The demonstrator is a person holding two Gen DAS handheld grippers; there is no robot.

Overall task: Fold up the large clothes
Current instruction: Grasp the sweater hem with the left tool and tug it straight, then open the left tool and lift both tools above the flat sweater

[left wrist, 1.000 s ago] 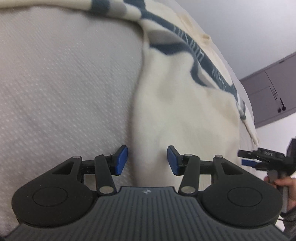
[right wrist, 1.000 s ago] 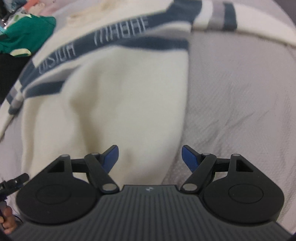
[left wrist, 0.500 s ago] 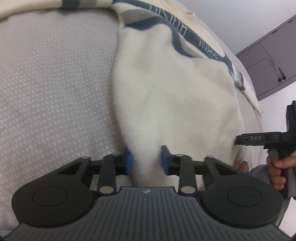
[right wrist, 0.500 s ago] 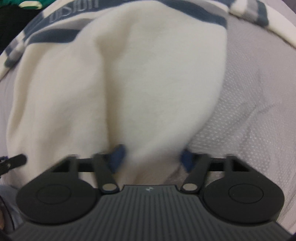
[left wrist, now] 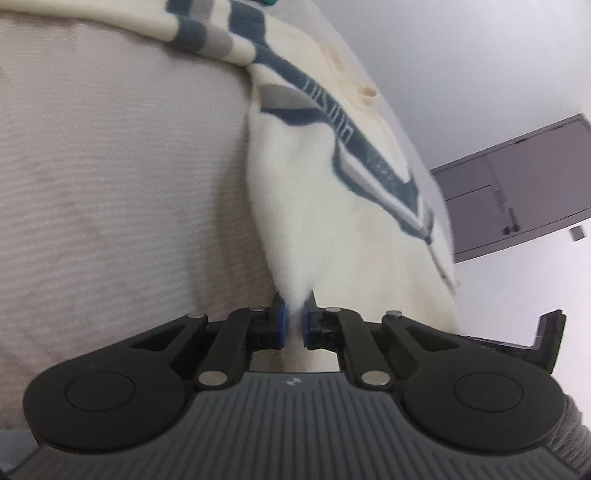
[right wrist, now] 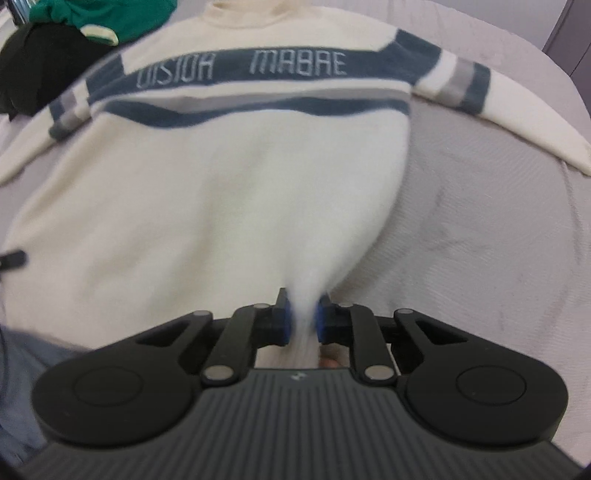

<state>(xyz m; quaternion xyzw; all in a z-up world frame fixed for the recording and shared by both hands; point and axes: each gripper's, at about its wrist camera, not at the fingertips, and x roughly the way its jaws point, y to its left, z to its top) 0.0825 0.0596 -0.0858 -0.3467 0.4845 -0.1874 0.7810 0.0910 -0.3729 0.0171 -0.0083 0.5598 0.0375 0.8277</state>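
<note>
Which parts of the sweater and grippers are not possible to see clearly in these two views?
- Left wrist view: the sweater hem, hidden behind the left gripper.
- Right wrist view: cloth near the right gripper is blurred by motion.
- Right wrist view: the sweater's left sleeve end, cut off by the edge.

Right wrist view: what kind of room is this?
Probably a bedroom: the cream sweater lies on a grey quilted bedspread, more clothes piled beyond, a grey cabinet on the wall.
</note>
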